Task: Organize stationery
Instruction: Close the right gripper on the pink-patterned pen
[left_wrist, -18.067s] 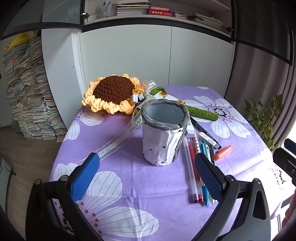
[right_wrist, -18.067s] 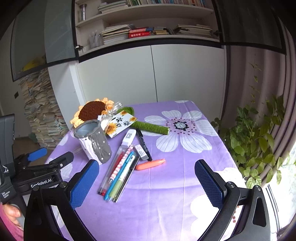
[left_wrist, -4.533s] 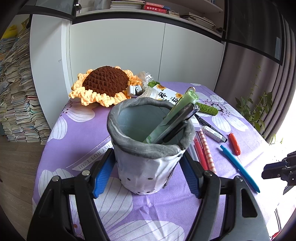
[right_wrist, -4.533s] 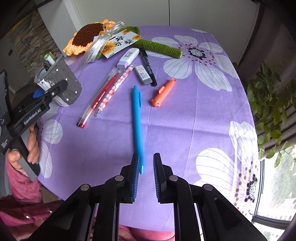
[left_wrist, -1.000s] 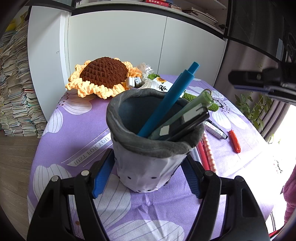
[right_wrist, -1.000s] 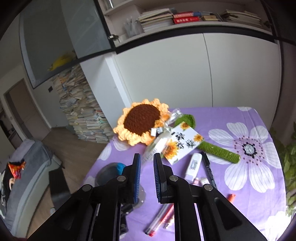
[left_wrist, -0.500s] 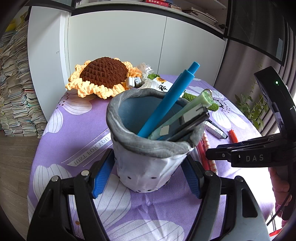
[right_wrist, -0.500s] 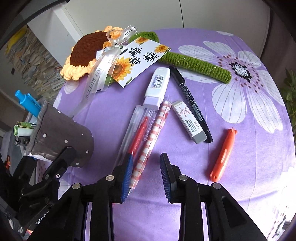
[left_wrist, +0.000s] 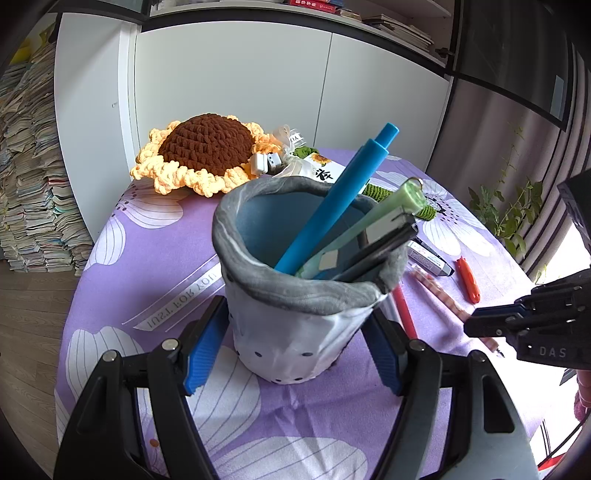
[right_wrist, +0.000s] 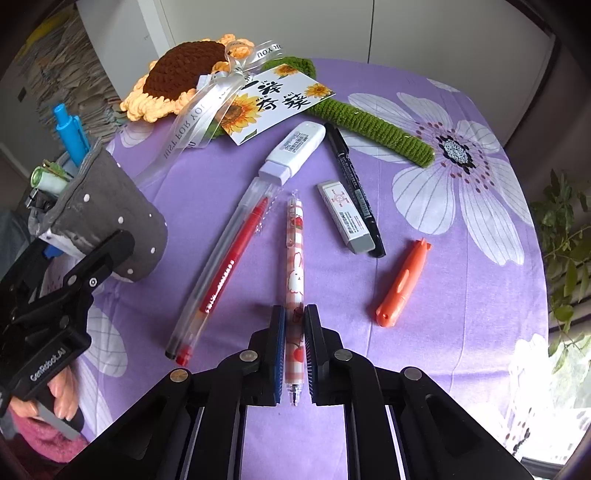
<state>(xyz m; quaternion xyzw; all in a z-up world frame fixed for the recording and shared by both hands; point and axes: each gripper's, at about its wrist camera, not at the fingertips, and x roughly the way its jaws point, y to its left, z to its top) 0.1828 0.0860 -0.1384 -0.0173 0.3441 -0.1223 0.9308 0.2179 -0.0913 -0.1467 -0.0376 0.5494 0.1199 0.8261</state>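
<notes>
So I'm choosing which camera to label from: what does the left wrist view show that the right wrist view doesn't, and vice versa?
Only the left wrist view looks into the grey fabric pen holder, clamped by the left gripper. Only the right wrist view shows the right gripper closed around the pink checked rabbit pen, plus the white eraser. Both show the blue pen, crocheted sunflower and orange cutter.

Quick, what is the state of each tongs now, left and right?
Left tongs: closed around the fabric pen holder, holding it.
Right tongs: closed on the pink checked pen, which lies on the table.
</notes>
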